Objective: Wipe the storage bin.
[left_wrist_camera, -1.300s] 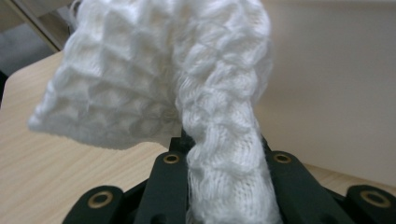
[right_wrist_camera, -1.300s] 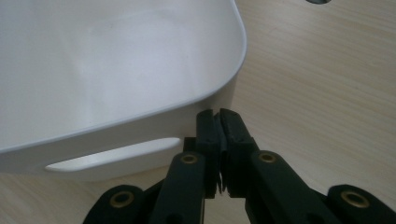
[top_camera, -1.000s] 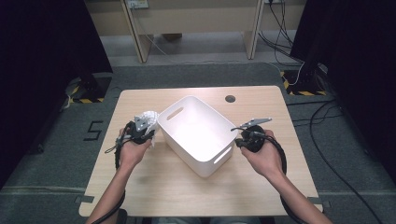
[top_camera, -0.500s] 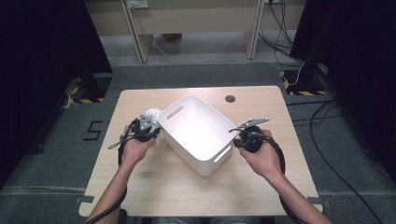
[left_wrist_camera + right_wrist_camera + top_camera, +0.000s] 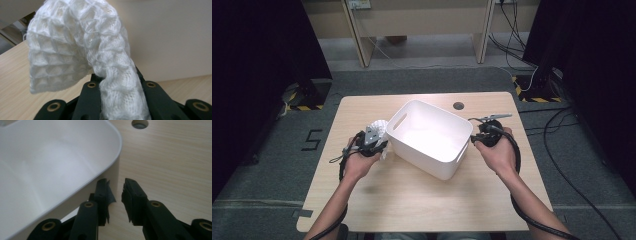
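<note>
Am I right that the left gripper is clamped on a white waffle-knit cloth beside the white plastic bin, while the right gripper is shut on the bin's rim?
Not quite. The right gripper is not shut on the rim: the right gripper view shows its jaws, which have just been opening, parted with nothing between them, beside the white plastic bin. The left gripper is indeed clamped on the white waffle-knit cloth.

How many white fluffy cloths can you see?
1. The white knitted cloth is clamped in the left gripper, beside the white bin. Others may hide behind the bin's walls.

White bin's [image 5: 50,170] far side beyond the right gripper view's edge
</note>
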Tool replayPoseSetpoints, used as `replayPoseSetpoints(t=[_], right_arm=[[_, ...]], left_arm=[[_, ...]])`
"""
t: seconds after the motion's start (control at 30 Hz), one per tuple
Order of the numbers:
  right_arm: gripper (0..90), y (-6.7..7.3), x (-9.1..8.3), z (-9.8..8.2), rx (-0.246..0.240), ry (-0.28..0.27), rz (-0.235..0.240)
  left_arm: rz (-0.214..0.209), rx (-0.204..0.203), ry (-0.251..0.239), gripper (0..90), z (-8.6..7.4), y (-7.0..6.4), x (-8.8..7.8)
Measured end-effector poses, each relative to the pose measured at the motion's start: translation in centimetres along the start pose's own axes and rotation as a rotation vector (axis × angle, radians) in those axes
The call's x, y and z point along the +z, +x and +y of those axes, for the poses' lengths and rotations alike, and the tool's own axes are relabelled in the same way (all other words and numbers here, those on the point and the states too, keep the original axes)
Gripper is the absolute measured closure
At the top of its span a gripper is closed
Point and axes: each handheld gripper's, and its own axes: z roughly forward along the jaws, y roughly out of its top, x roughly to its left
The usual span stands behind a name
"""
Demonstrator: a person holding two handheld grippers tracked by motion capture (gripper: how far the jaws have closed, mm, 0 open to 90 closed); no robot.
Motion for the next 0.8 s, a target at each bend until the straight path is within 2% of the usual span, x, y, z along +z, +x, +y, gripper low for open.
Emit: replayPoseSetpoints(t=[0.07, 0.13, 0.17, 0.33, 0.53, 0.67, 0.8], right_arm=[[71.7, -0.5, -0.5, 0.4, 0.027, -0.029, -0.019], [71.2, -0.7, -1.0, 0.8, 0.051, -0.056, -0.027], [70.8, -0.8, -1.3, 1.0, 0.056, -0.068, -0.033], [66.7, -0.3, -1.5, 1.6, 0.079, -0.104, -0.008], [63.3, 0.1, -0.5, 1.9, 0.092, -0.069, -0.008], [63.3, 0.4, 0.1, 2.0, 0.089, -0.05, -0.002], [69.0, 0.9, 0.7, 2.1, 0.079, -0.02, 0.014]], left_arm=[[0.0, -0.008, 0.026, 76.5, -0.2, -0.4, -0.6], [0.005, -0.002, 0.018, 76.5, -0.3, -0.6, -1.0], [0.003, -0.021, 0.029, 76.5, -0.5, -1.0, -1.3], [0.001, -0.02, 0.036, 76.3, -0.7, -2.7, -2.4], [-0.015, -0.009, 0.033, 76.0, -0.7, -4.1, -3.3], [-0.033, 0.014, 0.034, 76.0, -0.5, -4.8, -3.6], [-0.056, 0.033, 0.034, 76.0, -0.4, -5.9, -3.9]])
